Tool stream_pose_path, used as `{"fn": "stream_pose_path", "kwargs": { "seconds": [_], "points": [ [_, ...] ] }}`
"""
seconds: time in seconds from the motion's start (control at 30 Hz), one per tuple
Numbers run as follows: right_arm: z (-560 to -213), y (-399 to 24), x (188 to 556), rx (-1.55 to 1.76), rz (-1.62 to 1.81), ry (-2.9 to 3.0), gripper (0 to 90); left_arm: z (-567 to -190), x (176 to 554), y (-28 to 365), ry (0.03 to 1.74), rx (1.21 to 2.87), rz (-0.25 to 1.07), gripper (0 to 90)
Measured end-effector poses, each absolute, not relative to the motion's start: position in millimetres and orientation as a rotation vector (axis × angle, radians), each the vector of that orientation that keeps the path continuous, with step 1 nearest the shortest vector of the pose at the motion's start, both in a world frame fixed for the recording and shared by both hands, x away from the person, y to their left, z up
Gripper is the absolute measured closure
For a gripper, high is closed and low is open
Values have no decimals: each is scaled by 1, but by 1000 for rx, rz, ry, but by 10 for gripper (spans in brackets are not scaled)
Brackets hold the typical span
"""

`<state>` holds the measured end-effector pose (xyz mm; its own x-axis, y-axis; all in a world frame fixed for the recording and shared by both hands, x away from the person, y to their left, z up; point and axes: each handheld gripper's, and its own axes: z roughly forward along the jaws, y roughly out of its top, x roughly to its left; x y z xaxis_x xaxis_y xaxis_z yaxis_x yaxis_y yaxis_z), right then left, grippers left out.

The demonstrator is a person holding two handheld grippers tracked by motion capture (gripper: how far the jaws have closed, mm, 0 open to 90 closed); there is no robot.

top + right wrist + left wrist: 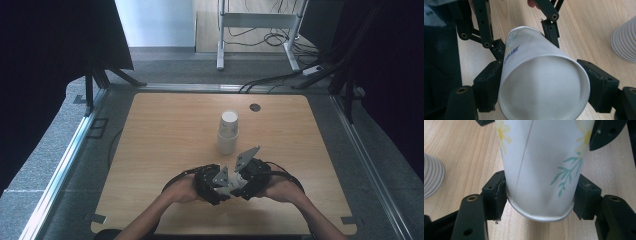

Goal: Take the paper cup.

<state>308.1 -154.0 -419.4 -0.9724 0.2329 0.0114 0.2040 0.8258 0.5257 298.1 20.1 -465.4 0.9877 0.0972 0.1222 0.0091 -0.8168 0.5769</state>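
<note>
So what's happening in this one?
A person holds one paper cup between two hand-held grippers at the near edge of the table. The left gripper is clamped on the cup near its rim. The right gripper has its fingers against the base end, one on each side. A stack of cups stands untouched mid-table.

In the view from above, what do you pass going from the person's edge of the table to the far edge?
The two grippers held together on a paper cup → stack of white cups → small dark round cap set in the tabletop.
</note>
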Motion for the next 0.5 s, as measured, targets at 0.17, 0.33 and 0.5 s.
{"fn": "stream_pose_path", "kwargs": {
  "seconds": [0.17, 0.33, 0.5],
  "points": [
    [-420, -154, 308, 348, 841, 2963, 313, -465, 298, 20, 73, 2519, 198, 360],
    [-420, -154, 308, 354, 841, 2973, 337, -466, 298, 19, 76, 2516, 195, 361],
    [-420, -153, 307, 368, 834, 2981, 357, -467, 298, 19, 63, 2519, 187, 344]
  ]
}}
